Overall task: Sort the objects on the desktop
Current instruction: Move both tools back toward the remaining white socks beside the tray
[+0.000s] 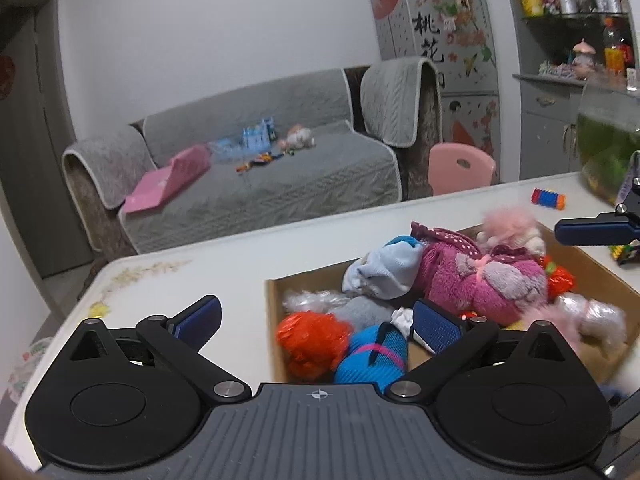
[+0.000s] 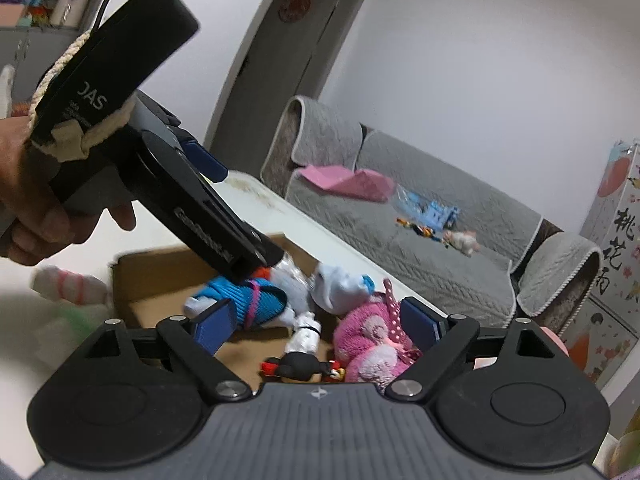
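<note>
An open cardboard box (image 1: 276, 320) on the white table holds soft toys. In it lie an orange crinkly bundle (image 1: 312, 340), a blue knitted roll (image 1: 372, 356), a pale blue sock (image 1: 384, 264) and a purple plush (image 1: 480, 280). My left gripper (image 1: 318, 322) hangs over the box's near left corner, jaws wide open, pads touching nothing. My right gripper (image 2: 318, 324) is open above the same box (image 2: 160, 280), over a white figure (image 2: 306, 336) and a black-and-red figure (image 2: 300, 368). The purple plush (image 2: 372, 340) lies by its right finger.
A ribbed multicoloured toy (image 1: 548, 198) lies on the table beyond the box, near a glass fish bowl (image 1: 608, 140). A pink-and-white plush (image 2: 68, 284) sits outside the box. A hand (image 2: 36, 208) holds the left tool. A grey sofa (image 1: 260, 184) and pink chair (image 1: 460, 168) stand behind.
</note>
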The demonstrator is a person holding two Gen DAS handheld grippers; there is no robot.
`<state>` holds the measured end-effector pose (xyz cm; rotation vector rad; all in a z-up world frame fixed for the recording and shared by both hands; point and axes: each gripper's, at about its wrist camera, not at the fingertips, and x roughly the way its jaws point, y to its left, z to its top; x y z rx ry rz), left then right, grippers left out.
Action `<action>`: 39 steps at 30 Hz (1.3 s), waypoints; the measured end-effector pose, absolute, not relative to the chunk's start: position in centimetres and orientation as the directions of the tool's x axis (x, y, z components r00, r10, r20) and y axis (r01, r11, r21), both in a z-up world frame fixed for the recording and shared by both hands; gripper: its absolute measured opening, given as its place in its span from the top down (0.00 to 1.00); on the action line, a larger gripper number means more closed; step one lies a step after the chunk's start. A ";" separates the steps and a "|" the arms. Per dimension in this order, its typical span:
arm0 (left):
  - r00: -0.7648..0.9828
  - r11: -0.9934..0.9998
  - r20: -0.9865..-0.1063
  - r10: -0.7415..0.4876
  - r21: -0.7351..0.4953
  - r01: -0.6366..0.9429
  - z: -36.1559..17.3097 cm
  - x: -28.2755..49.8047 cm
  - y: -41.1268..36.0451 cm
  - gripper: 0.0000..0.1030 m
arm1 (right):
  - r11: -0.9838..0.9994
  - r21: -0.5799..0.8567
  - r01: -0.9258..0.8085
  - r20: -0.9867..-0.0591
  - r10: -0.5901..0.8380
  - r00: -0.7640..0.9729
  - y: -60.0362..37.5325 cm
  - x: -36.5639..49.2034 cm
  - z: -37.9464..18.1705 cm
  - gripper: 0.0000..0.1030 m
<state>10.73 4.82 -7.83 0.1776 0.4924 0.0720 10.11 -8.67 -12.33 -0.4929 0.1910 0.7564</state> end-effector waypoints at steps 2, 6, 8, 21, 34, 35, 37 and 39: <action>0.887 0.978 -0.445 0.125 0.205 -0.036 -7.5 8.8 5.6 0.00 | 0.622 -0.311 -0.719 -0.324 0.642 0.695 -9.4 9.1 -11.9 0.13; 0.876 0.982 -0.465 0.126 0.181 -0.046 -7.4 6.1 7.7 0.00 | 0.598 -0.287 -0.749 -0.306 0.684 0.663 -9.7 6.9 -11.5 0.08; 0.871 0.987 -0.477 0.117 0.150 -0.050 -7.7 4.5 8.9 0.00 | 0.582 -0.263 -0.769 -0.316 0.702 0.639 -9.6 6.3 -11.6 0.08; 0.790 0.975 -0.588 0.170 0.215 -0.050 -13.3 1.8 9.1 0.00 | 0.609 -0.122 -0.784 -0.438 0.675 0.593 -7.9 2.8 -14.7 0.13; 0.760 0.956 -0.610 0.224 0.291 -0.048 -15.5 2.8 9.2 0.00 | 0.721 -0.007 -0.693 -0.528 0.586 0.615 -7.4 4.7 -16.9 0.17; 0.759 0.957 -0.612 0.221 0.285 -0.048 -15.6 2.8 9.3 0.00 | 0.721 -0.006 -0.693 -0.531 0.585 0.613 -7.3 4.8 -16.9 0.17; 0.760 0.959 -0.613 0.216 0.280 -0.047 -15.6 2.9 9.3 0.00 | 0.719 -0.006 -0.695 -0.532 0.586 0.611 -7.0 4.8 -17.0 0.17; 0.761 0.959 -0.612 0.215 0.278 -0.047 -15.7 3.1 9.3 0.00 | 0.717 -0.009 -0.697 -0.537 0.585 0.608 -6.7 4.7 -17.1 0.17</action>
